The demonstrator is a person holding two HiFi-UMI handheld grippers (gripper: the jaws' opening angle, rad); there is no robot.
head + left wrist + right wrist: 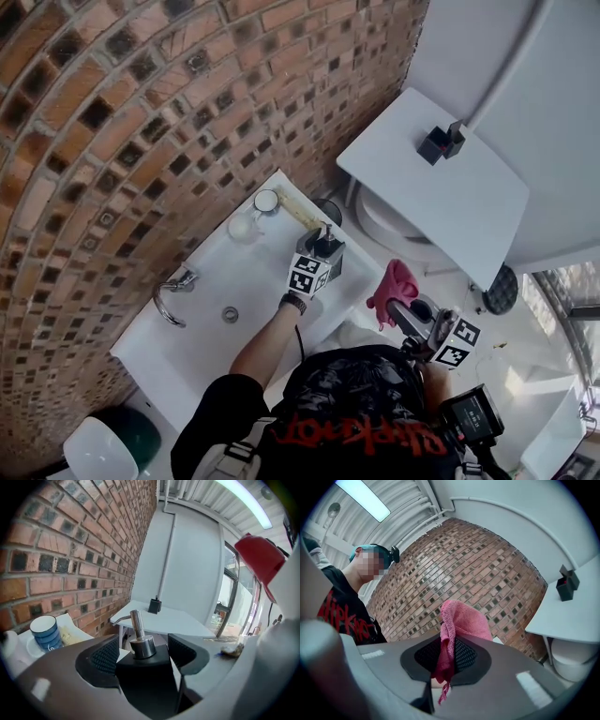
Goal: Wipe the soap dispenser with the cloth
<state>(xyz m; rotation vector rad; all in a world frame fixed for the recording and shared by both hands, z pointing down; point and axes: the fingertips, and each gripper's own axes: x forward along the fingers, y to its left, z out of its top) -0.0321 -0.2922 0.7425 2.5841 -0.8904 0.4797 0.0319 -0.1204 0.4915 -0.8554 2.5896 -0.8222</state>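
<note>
Along the far left, seen from above, a curved brick wall (112, 112). Set against it, a white sink (272, 281), with a chrome tap (173, 298) at its left and a round drain (231, 314) just beside. Further right, on the sink's back ledge, a blue-and-white cup (267, 200) next to a small white container (242, 226). Near the sink's right edge, upright, a black soap dispenser (327, 247) with a steel pump on top. Around it, the left gripper (143, 654), spread wide, one ribbed pad to either side of the dispenser's body (a sliver of light visible between the body and the right-hand pad, so no squeeze). Right of the sink and clear of the dispenser, the right gripper (449, 656), pressed together on a pink cloth (461, 620), pinching it at a fold, most of the fabric bunched above the pads and a frayed end hanging below. At far right, a white counter (469, 216) carrying a small black box (439, 143), well apart from the sink.
</note>
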